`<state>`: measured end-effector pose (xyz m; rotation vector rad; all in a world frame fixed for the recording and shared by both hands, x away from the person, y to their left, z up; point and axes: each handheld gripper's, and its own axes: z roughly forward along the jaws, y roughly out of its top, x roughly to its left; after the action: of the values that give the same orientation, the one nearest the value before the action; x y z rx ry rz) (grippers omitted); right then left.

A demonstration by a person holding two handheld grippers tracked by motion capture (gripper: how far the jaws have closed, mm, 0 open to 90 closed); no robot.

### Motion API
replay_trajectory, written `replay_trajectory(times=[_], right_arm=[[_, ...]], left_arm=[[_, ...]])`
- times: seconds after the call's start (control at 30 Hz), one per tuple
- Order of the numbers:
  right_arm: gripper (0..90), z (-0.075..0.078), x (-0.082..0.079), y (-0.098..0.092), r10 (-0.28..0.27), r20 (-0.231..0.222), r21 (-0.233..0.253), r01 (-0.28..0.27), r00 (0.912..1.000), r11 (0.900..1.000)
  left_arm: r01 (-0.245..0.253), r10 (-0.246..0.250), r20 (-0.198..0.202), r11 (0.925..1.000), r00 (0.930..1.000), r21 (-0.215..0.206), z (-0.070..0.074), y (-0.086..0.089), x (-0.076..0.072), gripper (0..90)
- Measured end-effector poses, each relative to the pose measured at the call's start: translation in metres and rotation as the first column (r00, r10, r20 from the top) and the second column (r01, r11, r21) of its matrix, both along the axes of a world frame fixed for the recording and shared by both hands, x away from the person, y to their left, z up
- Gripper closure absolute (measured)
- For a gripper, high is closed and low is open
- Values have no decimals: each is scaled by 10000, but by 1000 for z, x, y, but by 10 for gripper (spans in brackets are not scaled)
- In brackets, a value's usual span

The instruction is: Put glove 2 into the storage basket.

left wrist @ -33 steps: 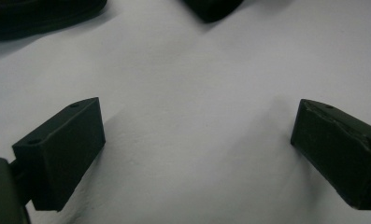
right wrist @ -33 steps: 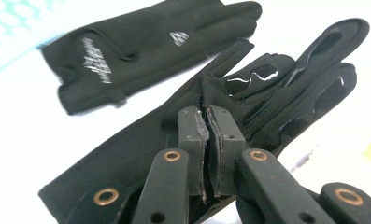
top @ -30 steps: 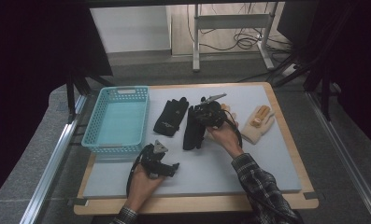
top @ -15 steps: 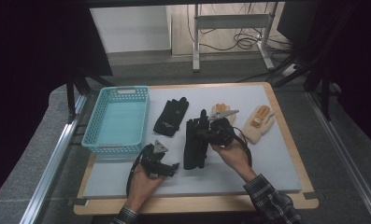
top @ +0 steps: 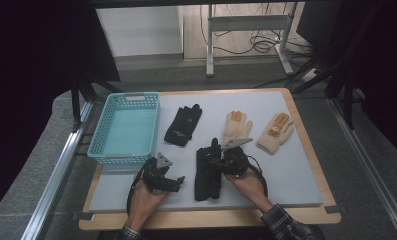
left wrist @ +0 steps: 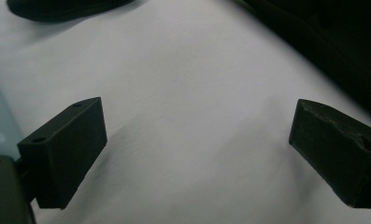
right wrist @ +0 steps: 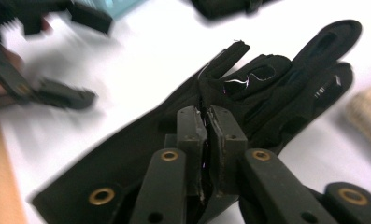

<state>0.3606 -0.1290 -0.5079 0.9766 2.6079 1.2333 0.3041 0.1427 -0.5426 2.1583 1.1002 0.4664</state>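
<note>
High view: black glove point(top: 207, 172) lies lower centre on the mat, right gripper point(top: 221, 161) on it, left gripper point(top: 172, 181) just left, palm under it. Left gripper view: jaws spread wide over bare white mat point(left wrist: 192, 93). Right gripper view gives the close-up: jaws pinched tight on the glove's fabric point(right wrist: 267, 88).
</note>
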Motion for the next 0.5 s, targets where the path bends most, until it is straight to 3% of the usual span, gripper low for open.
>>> replay_trajectory(times=[0.03,0.07,0.17,0.23,0.33,0.5], right_arm=[[719,-5,-1,-1,39,172,-295,-34,9998,9996],[719,-5,-1,-1,39,172,-295,-34,9998,9996],[591,-2,0,-6,4,504,-272,10,9987,9996],[505,8,5,-11,-13,552,-40,15,9985,10000],[452,16,17,-12,-131,630,107,125,9979,9999],[416,18,41,1,-120,524,134,113,9986,9998]], left_arm=[[-4,4,34,9999,10000,172,-2,1,-1,37],[39,-40,91,9998,10000,180,-4,2,-1,37],[36,-44,-205,9991,9998,-413,-7,7,0,37],[43,-59,-328,9988,9994,-486,-7,8,2,34],[31,-48,-330,9987,9994,-505,-8,8,2,34],[24,-41,-319,9987,9995,-517,-8,8,2,34]])
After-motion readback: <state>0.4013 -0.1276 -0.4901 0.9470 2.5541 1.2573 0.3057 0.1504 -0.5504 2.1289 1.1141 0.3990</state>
